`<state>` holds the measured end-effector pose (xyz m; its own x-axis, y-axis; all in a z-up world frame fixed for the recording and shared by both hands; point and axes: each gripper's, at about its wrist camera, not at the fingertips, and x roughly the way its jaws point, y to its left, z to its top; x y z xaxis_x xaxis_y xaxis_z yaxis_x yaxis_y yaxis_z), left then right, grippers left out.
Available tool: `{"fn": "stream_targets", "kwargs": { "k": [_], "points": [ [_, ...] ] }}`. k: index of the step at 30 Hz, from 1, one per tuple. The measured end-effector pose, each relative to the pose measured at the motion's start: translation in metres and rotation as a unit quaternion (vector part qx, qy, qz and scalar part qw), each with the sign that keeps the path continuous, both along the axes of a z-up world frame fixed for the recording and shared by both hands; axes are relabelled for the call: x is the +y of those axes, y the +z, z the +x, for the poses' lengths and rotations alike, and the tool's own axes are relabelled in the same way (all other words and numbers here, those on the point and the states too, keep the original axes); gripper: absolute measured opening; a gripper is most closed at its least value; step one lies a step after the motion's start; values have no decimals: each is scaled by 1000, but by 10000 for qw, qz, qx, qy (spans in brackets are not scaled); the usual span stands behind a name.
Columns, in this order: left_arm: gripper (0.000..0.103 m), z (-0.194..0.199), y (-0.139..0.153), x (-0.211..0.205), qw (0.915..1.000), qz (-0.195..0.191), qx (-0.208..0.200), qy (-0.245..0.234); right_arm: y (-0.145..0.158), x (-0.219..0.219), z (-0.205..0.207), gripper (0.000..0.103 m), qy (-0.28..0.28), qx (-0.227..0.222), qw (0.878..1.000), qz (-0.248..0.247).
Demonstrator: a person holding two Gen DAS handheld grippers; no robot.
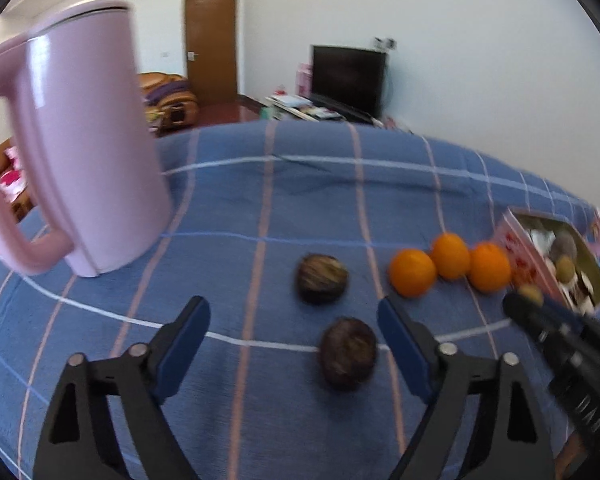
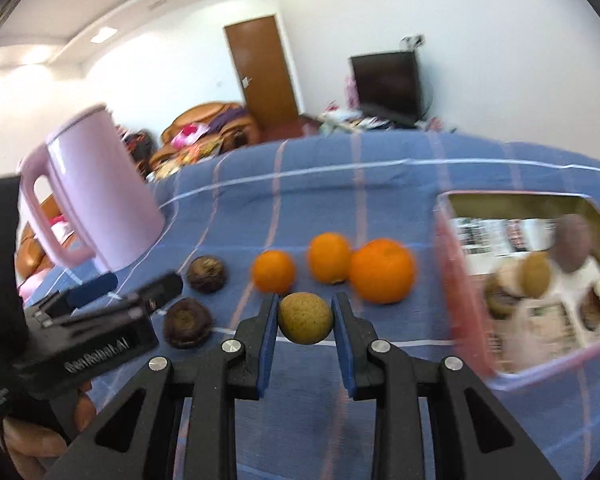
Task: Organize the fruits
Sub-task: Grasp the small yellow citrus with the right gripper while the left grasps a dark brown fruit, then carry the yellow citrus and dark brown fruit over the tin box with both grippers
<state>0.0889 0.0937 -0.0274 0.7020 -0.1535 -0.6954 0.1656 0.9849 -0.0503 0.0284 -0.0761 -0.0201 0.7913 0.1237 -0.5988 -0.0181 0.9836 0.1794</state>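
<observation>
Three oranges (image 2: 332, 266) sit in a loose row on the blue checked tabletop (image 2: 300, 184), two dark wrinkled fruits (image 1: 334, 314) to their left. The right hand-held gripper (image 2: 305, 318) pinches a small yellow-green round fruit (image 2: 305, 318) between its blue pads, just in front of the oranges and left of the pink box (image 2: 460, 280). A round fruit held only at its sides could roll out while carried. The left hand-held gripper (image 1: 294, 344) stands wide and empty, the nearer dark fruit (image 1: 348, 354) just inside its right pad; closing off-centre could nudge it away, and the pink jug (image 1: 88, 152) stands close.
</observation>
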Motion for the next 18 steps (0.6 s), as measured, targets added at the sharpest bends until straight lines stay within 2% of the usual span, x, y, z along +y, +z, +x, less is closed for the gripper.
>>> {"fn": "stream_targets", "kwargs": {
  "k": [2,4,6,7,11,14,18],
  "points": [
    [81,1,-4,-6,9998,-41,127,-152,1,-6,-4,29,-88,-31,10000,-4],
    [75,4,-8,-10,9993,-50,288,-234,1,-7,-5,29,-95,-6,9999,32],
    [63,7,-12,-10,9985,-149,467,-254,2,-7,-2,29,-57,22,10000,19],
    [62,10,-16,-8,9976,-222,601,-245,2,-6,-3,29,-32,22,10000,5],
    [58,7,-14,-14,9974,-218,602,-338,4,-5,-4,29,17,37,10000,-58],
    [36,6,-16,-14,9965,-321,609,-482,2,-5,-7,29,21,33,10000,-62],
    [36,3,-13,-6,9969,-485,508,-355,3,-4,-8,29,26,-52,10000,-47]
  ]
}}
